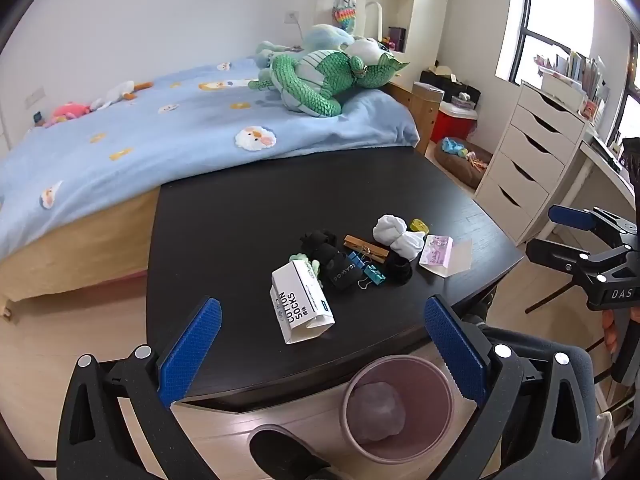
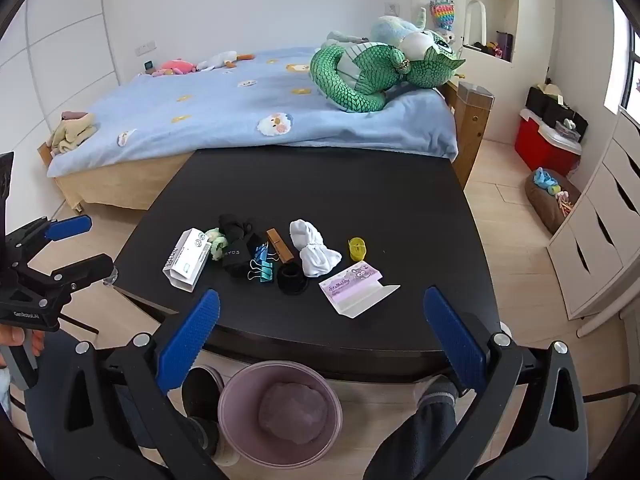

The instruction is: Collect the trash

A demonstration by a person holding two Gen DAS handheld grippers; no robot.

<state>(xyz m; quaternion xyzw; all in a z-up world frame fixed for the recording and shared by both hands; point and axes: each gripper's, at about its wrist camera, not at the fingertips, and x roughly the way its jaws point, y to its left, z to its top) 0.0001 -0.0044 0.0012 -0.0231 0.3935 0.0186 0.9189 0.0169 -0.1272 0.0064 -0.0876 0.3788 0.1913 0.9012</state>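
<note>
**Both grippers open above the table**

Left wrist view: left gripper (image 1: pixel 322 344) spread wide, empty. White "COTTON SOCKS" cardboard box (image 1: pixel 301 304) lies on the black wooden table (image 1: pixel 224 220); round pink plastic bin (image 1: pixel 398 404) stands on the floor below the table's near edge.

Right wrist view: right gripper (image 2: pixel 320 338) spread wide, empty. Purple-and-white paper packet (image 2: pixel 354 286) lies just ahead on the table.

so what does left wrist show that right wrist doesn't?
Left wrist only: the white chest of drawers in full, the window, and the right gripper at the frame's right edge. Right wrist only: folded beige cloth on the bed corner, and the left gripper at frame left. Both: black table, white cotton socks box, purple paper packet, pink waste bin, both grippers open, nothing between the fingers.
</note>
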